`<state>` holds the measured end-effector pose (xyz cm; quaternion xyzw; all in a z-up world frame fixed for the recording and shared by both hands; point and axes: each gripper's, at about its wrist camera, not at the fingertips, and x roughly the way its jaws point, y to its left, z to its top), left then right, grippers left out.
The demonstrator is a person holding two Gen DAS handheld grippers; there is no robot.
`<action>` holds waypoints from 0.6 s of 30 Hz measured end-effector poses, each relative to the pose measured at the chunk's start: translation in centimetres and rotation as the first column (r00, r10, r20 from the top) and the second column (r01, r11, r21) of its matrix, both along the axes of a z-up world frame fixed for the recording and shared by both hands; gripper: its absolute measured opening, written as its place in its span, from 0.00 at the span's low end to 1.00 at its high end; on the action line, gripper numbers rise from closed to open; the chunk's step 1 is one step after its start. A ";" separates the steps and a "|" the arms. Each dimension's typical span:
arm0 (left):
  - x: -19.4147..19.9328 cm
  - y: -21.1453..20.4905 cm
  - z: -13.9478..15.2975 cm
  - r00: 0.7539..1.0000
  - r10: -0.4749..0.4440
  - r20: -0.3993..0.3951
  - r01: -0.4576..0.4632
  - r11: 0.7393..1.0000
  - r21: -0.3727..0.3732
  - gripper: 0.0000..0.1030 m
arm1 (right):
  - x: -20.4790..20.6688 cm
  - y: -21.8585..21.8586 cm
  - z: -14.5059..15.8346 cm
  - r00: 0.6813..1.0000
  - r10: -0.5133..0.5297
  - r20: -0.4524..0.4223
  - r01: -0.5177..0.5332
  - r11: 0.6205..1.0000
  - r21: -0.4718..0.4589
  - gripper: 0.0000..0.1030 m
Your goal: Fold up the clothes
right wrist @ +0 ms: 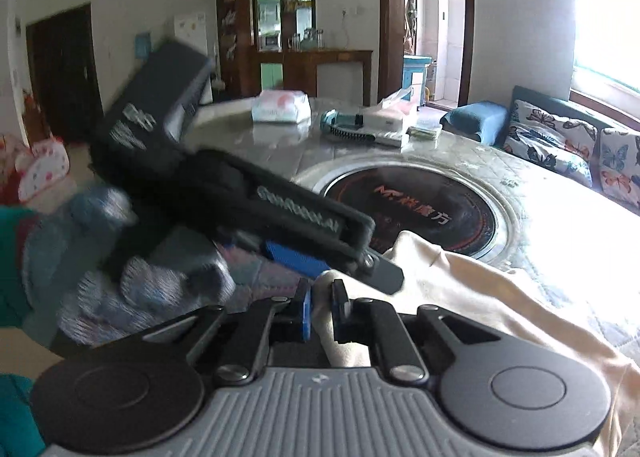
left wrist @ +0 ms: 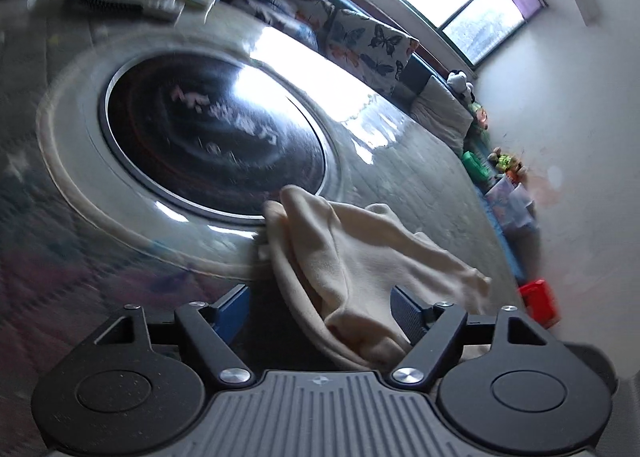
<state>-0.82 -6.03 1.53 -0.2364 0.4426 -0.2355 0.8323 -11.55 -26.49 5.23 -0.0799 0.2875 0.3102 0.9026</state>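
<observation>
— Where's the cream fabric garment (right wrist: 480, 289)?
— On the near tabletop (right wrist: 540, 193), beside the round black inset hob (right wrist: 416, 209).
— The right gripper (right wrist: 320, 311)?
— Jaws narrow, pinching its edge.
— The left gripper (left wrist: 316, 309)?
— Tilted above it in a gloved hand (right wrist: 132, 277), jaws wide around a fold.

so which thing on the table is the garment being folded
Find the round table with the black glass induction cooktop sunk in its middle. At the near edge lies the cream garment, rumpled and pinched by the right gripper: the only soft cloth there, unlike the packets opposite.

Round table (right wrist: 532, 193), cream garment (right wrist: 472, 281), tissue pack (right wrist: 281, 106)
</observation>
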 end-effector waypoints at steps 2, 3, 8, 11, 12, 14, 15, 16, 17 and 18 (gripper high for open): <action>0.6 0.0 -0.5 0.999 0.008 -0.038 -0.009 0.999 -0.046 0.60 | -0.2 -0.4 0.2 1.000 -0.003 0.002 0.003 1.000 0.012 0.08; 0.8 0.1 -0.7 0.999 0.013 -0.050 -0.016 0.998 -0.059 0.52 | -0.3 -0.5 0.2 1.000 0.000 0.003 0.000 1.000 0.015 0.08; 1.8 0.7 -2.0 0.993 0.036 -0.110 -0.049 0.992 -0.120 0.19 | -1.1 -0.5 0.0 1.000 0.030 0.000 -0.030 1.000 0.008 0.09; 2.2 1.0 -2.4 0.991 0.042 -0.129 -0.060 0.988 -0.141 0.17 | -1.3 -1.3 0.1 1.000 0.011 0.000 -0.011 1.000 0.022 0.14; 2.2 1.1 -2.4 0.991 0.039 -0.124 -0.056 0.989 -0.137 0.17 | -1.3 -1.7 0.2 1.000 0.004 -0.002 -0.003 0.999 0.032 0.21; 2.1 1.1 -2.2 0.993 0.034 -0.112 -0.048 0.991 -0.124 0.17 | -1.4 -3.4 0.5 0.998 -0.055 0.001 0.055 0.997 0.053 0.28; 2.1 1.0 -2.1 0.994 0.031 -0.105 -0.044 0.992 -0.115 0.17 | -1.3 -4.3 0.6 0.996 -0.090 -0.003 0.090 0.994 0.062 0.28; 2.0 0.9 -2.0 0.995 0.029 -0.098 -0.039 0.994 -0.105 0.17 | -1.2 -5.4 0.7 0.991 -0.131 -0.005 0.131 0.989 0.069 0.29; 1.9 0.8 -1.9 0.996 0.026 -0.091 -0.035 0.995 -0.096 0.17 | -1.1 -6.6 0.7 0.983 -0.184 -0.005 0.184 0.981 0.069 0.31; 1.8 0.8 -1.8 0.996 0.024 -0.083 -0.031 0.996 -0.086 0.17 | -0.9 -7.9 0.6 0.971 -0.240 -0.005 0.240 0.969 0.064 0.35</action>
